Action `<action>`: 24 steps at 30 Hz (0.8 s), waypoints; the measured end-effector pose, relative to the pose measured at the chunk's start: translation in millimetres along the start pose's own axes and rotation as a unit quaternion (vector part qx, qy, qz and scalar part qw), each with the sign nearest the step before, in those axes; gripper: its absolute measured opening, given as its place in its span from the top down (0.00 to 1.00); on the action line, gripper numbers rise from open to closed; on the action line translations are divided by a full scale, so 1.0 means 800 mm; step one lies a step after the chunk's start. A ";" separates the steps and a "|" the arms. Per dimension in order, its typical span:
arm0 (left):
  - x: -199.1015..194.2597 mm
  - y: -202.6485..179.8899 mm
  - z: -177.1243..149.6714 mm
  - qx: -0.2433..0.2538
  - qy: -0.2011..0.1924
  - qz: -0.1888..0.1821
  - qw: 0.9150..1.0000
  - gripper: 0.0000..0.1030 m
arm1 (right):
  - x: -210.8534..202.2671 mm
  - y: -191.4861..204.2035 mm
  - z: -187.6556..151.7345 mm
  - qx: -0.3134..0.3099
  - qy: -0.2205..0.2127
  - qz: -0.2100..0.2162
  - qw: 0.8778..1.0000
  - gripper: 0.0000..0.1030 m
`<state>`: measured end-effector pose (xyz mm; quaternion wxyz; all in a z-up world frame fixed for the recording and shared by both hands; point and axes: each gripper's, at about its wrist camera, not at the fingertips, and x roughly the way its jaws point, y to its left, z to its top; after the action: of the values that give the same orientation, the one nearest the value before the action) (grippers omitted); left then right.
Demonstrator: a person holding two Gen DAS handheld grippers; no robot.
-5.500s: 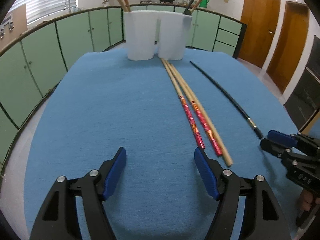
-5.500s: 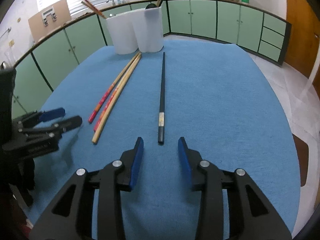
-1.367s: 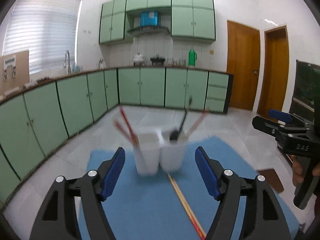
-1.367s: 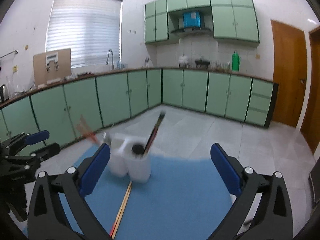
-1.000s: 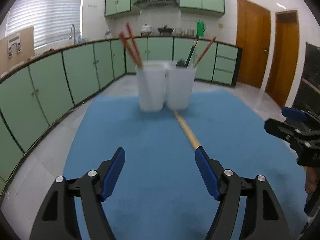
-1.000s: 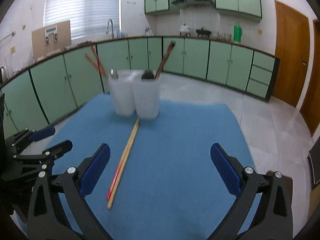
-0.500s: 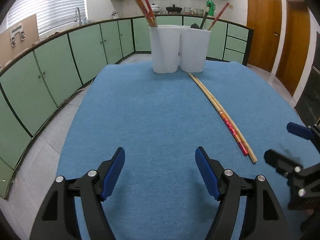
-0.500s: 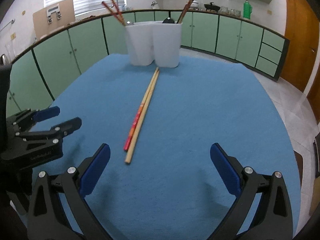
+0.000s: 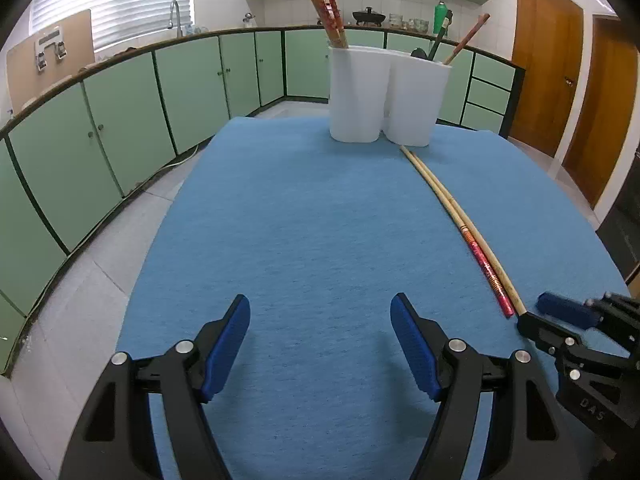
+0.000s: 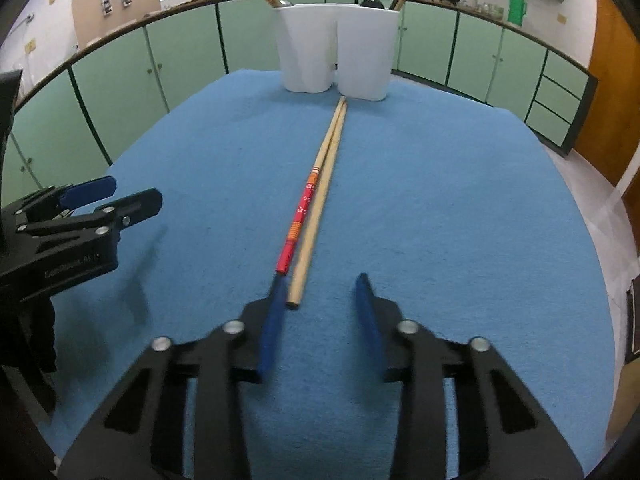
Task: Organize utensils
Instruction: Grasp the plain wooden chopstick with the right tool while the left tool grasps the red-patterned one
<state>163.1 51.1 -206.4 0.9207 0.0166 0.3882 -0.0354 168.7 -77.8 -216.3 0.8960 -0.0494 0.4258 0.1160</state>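
Since half a second ago the right tool (image 10: 320, 288) has narrowed and closed in on the chopsticks (image 10: 310, 216), still released. They lie on the blue surface (image 10: 440, 200) just ahead, running toward twelve o'clock. The left tool (image 9: 320, 344) gapes empty.

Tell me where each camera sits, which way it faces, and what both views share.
Left wrist: on the left tongs, low over the blue mat, facing the white utensil holder; its open fingers show, right tongs at right edge.
Right wrist: on the right tongs, facing along the plain chopstick and red-handled chopstick; left tongs at left.
Shared: holder, both chopsticks, mat.
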 end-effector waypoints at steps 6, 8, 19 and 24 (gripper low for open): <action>-0.003 -0.009 -0.001 0.003 -0.005 -0.004 1.000 0.31 | -0.005 0.001 -0.003 -0.007 0.001 0.008 1.000 0.93; -0.004 -0.013 -0.001 0.005 -0.008 -0.007 1.000 0.31 | -0.006 -0.005 -0.003 0.002 0.001 0.010 1.000 0.91; -0.005 -0.041 0.000 0.013 -0.012 -0.026 0.999 0.31 | -0.008 -0.038 -0.001 0.033 -0.003 0.002 0.999 0.94; -0.001 -0.065 0.001 0.012 -0.007 -0.054 0.998 0.31 | -0.010 -0.071 -0.002 0.060 -0.008 -0.026 0.998 0.94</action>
<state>159.3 -0.4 -205.2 0.9198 0.0061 0.3821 -0.0893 176.4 -134.4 -211.6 0.9036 -0.0056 0.4230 0.0675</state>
